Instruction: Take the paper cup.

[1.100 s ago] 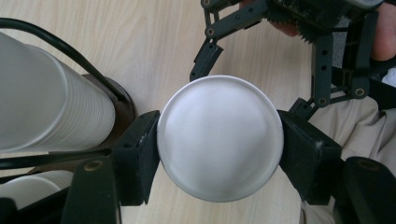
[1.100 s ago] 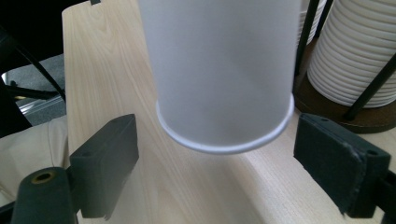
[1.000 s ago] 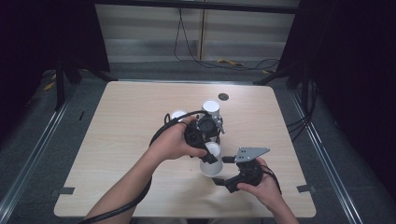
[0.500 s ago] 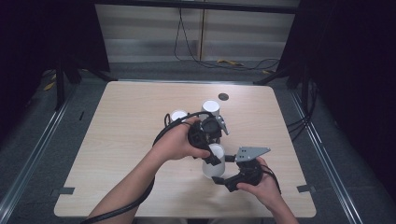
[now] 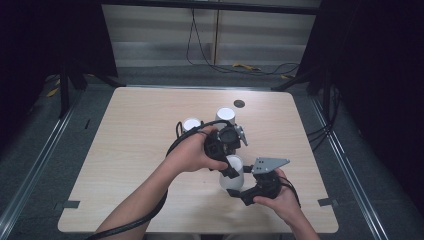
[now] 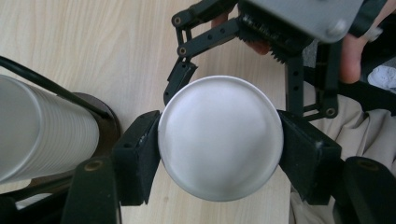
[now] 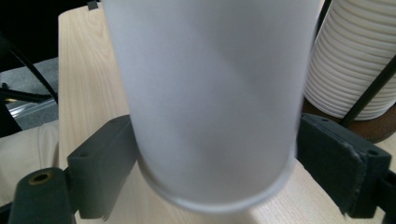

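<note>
Where the left gripper (image 6: 219,154) comes down from above, pinched from both sides between its pads: a white paper cup (image 6: 220,138), upside down, flat round base facing up at the camera, long axis upright. Lower on the same cup (image 7: 210,93), just above the rim resting on the table (image 7: 74,79), the right gripper (image 7: 219,172), level with the tabletop; left pad against the cup wall, right pad perhaps a sliver off it, so hard to tell whether clamped or merely closed around. In the high view, cup (image 5: 233,172) near the front middle of the table (image 5: 135,150), left gripper (image 5: 229,171) on top of it, right gripper (image 5: 233,189) reaching in from the front right. Nothing visible of the cup's inside, mouth being down against the wood. Just beside it, a tall stack of nested white cups (image 7: 355,60) on a dark round base, ribbed with rims; seen from above as a white disc (image 5: 225,116). Another white cup top (image 5: 191,124) to its left. Farther back, a small dark disc (image 5: 239,103) near the far edge. Bare wood wide open on the left half and along the far right; front edge close behind the hands.
</note>
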`<state>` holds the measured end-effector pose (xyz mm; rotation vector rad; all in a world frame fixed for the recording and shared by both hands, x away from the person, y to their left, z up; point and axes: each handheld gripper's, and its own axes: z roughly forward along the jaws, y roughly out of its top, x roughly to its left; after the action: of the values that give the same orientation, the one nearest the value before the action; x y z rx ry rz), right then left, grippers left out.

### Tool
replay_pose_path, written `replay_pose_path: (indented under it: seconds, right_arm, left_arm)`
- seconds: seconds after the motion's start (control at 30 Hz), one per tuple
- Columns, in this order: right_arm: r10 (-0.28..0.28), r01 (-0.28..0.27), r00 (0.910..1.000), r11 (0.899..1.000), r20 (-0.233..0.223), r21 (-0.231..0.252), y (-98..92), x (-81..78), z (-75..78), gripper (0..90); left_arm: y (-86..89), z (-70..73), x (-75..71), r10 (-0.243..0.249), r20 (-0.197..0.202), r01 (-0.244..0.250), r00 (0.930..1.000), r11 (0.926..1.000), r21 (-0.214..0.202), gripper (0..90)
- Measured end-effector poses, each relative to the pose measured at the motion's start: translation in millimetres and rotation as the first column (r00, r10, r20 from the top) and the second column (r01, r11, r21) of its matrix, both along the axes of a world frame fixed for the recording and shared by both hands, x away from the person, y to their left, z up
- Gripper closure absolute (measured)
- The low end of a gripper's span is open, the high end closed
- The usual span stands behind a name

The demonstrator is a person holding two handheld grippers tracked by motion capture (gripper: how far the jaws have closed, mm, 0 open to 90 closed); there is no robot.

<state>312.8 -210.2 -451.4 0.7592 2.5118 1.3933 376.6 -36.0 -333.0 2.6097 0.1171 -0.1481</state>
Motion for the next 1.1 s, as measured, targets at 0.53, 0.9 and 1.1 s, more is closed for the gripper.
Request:
replay_pose_path:
  seconds: [0.53, 0.9, 1.1]
  right_arm:
    - [-0.001, 0.001, 1.0, 1.0, 0.004, 0.001, 0.3, -1.0, -1.7, 13.2]
    - [-0.004, 0.004, 1.0, 1.0, 0.004, 0.009, -2.4, -0.8, -2.9, 15.7]
    - [-0.011, 0.011, 0.9999, 1.0, 0.003, 0.019, -4.1, -1.0, -2.3, 16.7]
  left_arm:
    - [-2.8, 3.7, -0.1, -0.011, -0.009, 0.011, 0.9999, 0.9997, -0.024, 34.3]
    - [1.7, 2.7, 3.3, -0.003, -0.023, 0.003, 0.9997, 0.9994, -0.034, 34.3]
    - [5.4, 2.5, 5.2, 0.005, -0.032, -0.006, 0.9995, 0.9989, -0.046, 34.3]
